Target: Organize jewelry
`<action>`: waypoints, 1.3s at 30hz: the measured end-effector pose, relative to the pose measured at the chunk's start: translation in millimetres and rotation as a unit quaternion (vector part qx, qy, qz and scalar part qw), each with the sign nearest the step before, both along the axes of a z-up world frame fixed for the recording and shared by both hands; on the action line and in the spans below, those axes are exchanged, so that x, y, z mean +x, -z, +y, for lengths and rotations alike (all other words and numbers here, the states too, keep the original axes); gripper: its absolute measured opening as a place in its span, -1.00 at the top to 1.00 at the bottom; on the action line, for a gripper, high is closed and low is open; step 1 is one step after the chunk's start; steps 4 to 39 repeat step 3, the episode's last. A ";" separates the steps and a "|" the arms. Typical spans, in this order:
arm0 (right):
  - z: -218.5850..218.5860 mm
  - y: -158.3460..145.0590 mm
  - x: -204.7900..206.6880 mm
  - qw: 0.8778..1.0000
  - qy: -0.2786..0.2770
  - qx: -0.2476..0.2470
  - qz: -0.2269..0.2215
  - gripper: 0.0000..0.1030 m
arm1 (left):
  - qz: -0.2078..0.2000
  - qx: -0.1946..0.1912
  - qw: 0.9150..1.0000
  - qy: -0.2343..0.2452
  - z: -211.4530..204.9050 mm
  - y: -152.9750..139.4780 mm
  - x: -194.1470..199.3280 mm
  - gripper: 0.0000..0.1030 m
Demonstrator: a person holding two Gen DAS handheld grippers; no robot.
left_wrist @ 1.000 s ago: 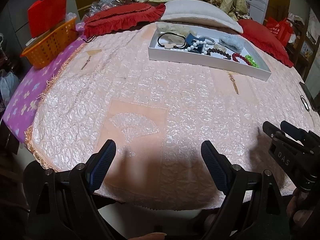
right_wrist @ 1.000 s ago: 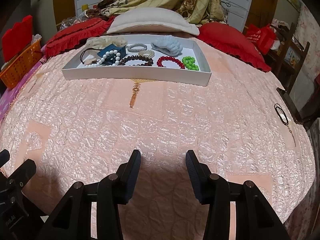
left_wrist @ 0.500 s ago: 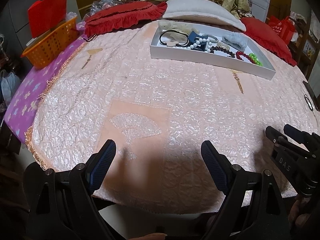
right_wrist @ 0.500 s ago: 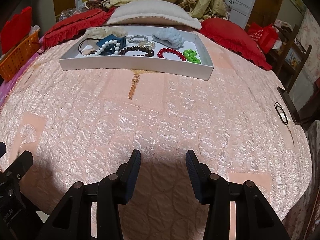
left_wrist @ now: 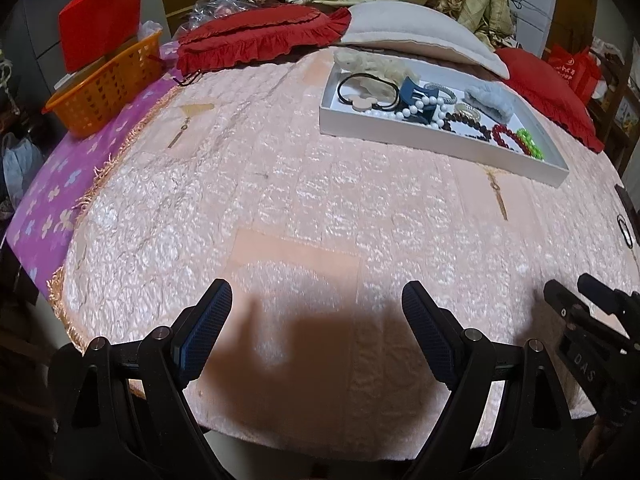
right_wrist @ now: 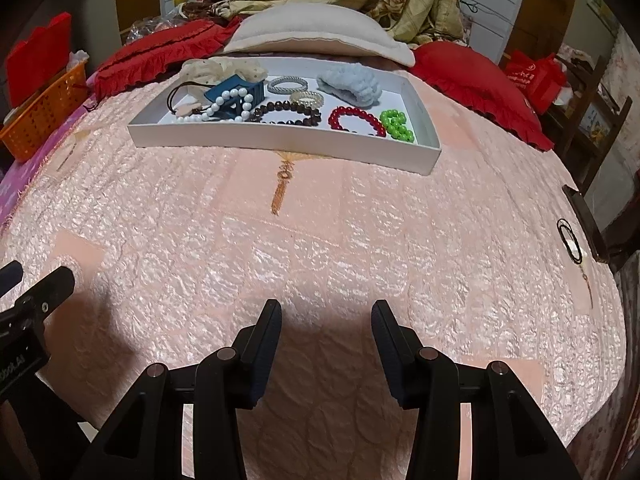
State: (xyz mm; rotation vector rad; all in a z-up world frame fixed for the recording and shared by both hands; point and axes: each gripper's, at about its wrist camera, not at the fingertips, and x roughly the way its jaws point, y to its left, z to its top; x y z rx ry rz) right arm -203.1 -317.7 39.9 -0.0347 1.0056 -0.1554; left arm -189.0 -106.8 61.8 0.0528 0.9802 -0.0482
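Note:
A white tray (right_wrist: 280, 136) (left_wrist: 420, 130) lies far back on the pink quilted bed. In it are a white bead bracelet (right_wrist: 224, 106), a dark bead bracelet (right_wrist: 288, 114), a red bead bracelet (right_wrist: 356, 120), a green bead bracelet (right_wrist: 396, 124), a blue hair clip (right_wrist: 240, 92), hair ties and scrunchies. A black ring-shaped piece (right_wrist: 570, 240) lies alone near the bed's right edge. My left gripper (left_wrist: 316, 300) hangs open over the near quilt, holding nothing. My right gripper (right_wrist: 326, 316) stands open and empty, far short of the tray.
An orange basket (left_wrist: 108, 80) with red bags sits at the left on a purple cloth. Red cushions (right_wrist: 472, 88), a white pillow (right_wrist: 316, 32) and a floral blanket lie behind the tray. A dark wooden chair (right_wrist: 588, 208) stands off the bed's right edge.
Both views have shifted slightly over the bed, so the tray sits a little differently in each. Both grippers keep the same gap and hold nothing.

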 end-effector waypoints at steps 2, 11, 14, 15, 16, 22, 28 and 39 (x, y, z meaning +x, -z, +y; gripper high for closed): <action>1.7 0.7 1.9 1.000 -0.005 0.008 0.001 0.13 | 0.000 0.000 1.000 0.005 -2.3 -0.1 1.6 -0.69; 1.8 1.4 1.7 1.000 -0.007 0.014 0.001 0.13 | -0.001 0.003 1.000 0.008 -3.6 -0.4 2.4 -0.69; 1.8 1.4 1.7 1.000 -0.007 0.014 0.001 0.13 | -0.001 0.003 1.000 0.008 -3.6 -0.4 2.4 -0.69; 1.8 1.4 1.7 1.000 -0.007 0.014 0.001 0.13 | -0.001 0.003 1.000 0.008 -3.6 -0.4 2.4 -0.69; 1.8 1.4 1.7 1.000 -0.007 0.014 0.001 0.13 | -0.001 0.003 1.000 0.008 -3.6 -0.4 2.4 -0.69; 1.8 1.4 1.7 1.000 -0.007 0.014 0.001 0.13 | -0.001 0.003 1.000 0.008 -3.6 -0.4 2.4 -0.69; 1.8 1.4 1.7 1.000 -0.007 0.014 0.001 0.13 | -0.001 0.003 1.000 0.008 -3.6 -0.4 2.4 -0.69; 1.8 1.4 1.7 1.000 -0.007 0.014 0.001 0.13 | -0.001 0.003 1.000 0.008 -3.6 -0.4 2.4 -0.69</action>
